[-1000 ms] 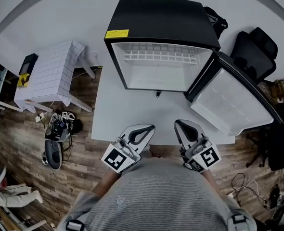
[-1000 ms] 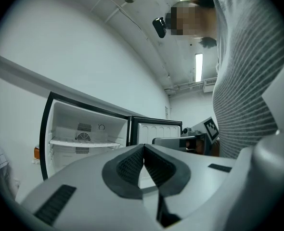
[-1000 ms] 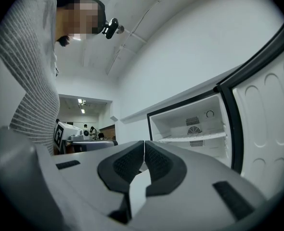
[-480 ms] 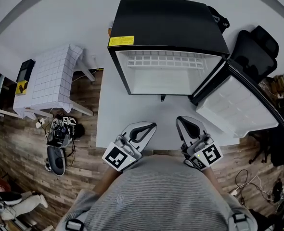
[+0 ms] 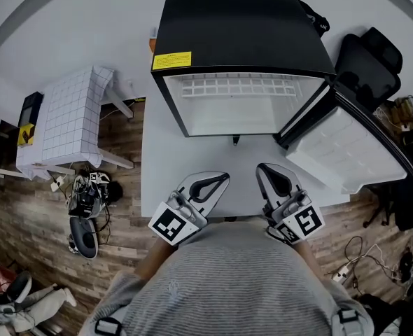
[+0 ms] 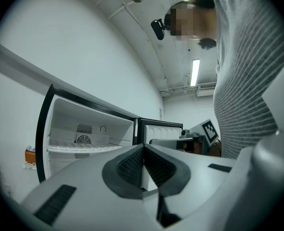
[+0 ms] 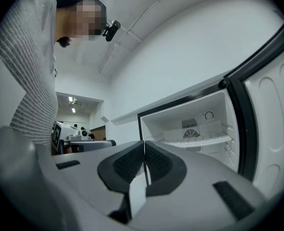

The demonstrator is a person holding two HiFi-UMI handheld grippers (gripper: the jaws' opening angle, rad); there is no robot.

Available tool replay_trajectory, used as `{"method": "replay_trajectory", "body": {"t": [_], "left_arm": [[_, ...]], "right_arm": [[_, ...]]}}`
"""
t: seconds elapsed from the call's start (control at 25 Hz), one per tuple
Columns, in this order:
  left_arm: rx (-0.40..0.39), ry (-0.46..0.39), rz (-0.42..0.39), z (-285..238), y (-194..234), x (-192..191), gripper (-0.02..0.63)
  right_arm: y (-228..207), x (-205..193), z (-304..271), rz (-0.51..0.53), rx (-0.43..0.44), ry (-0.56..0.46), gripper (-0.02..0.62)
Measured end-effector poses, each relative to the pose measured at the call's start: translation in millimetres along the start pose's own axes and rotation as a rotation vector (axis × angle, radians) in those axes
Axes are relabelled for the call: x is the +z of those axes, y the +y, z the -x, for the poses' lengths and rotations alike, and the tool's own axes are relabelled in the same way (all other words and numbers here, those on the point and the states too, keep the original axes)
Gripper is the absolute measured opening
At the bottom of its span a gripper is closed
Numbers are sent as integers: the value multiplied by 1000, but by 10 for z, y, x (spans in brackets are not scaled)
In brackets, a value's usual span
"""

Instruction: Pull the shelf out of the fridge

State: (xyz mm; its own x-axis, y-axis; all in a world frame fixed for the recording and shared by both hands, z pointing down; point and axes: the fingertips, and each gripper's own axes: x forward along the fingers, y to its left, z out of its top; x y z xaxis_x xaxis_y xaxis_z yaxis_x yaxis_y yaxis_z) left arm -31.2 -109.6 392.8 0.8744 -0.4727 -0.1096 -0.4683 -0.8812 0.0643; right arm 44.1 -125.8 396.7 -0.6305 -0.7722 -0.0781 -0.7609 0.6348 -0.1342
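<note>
Shelf (image 5: 238, 86) not yet touched — it sits fully inside the open fridge (image 5: 241, 26) on the table (image 5: 178, 173). Left tool (image 5: 217, 180) and right tool (image 5: 269, 173) hang well short of it, jaws pressed together on nothing — reaching, gripping and pulling all remain, I judge.

Nothing legible here. A yellow label (image 5: 171, 60) sits on the fridge (image 5: 241, 26) top, ahead of the left gripper (image 5: 225, 178) — lettering too small.

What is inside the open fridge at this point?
A white wire shelf spans the upper part of the fridge. A round fan vent and a dial sit on the back wall. No food shows. The shelf partly covers the space under it.
</note>
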Motion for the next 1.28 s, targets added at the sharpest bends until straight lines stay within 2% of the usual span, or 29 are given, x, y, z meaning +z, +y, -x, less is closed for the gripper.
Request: {"method": "replay_trajectory", "body": {"t": [0.12, 0.32, 0.44, 0.68, 1.28], "left_arm": [[2, 5, -4, -69, -15, -30, 11], [34, -18, 36, -194, -42, 6, 11], [39, -12, 30, -330, -145, 26, 11], [41, -25, 27, -310, 3, -18, 11], [43, -20, 9, -395, 61, -11, 11]], "right_arm": [[-56, 16, 14, 11, 4, -1, 13], [-120, 103, 81, 7, 40, -2, 12], [-202, 191, 188, 20, 53, -6, 12], [-147, 108, -55, 38, 66, 0, 12], [-198, 82, -43, 9, 70, 7, 14]]}}
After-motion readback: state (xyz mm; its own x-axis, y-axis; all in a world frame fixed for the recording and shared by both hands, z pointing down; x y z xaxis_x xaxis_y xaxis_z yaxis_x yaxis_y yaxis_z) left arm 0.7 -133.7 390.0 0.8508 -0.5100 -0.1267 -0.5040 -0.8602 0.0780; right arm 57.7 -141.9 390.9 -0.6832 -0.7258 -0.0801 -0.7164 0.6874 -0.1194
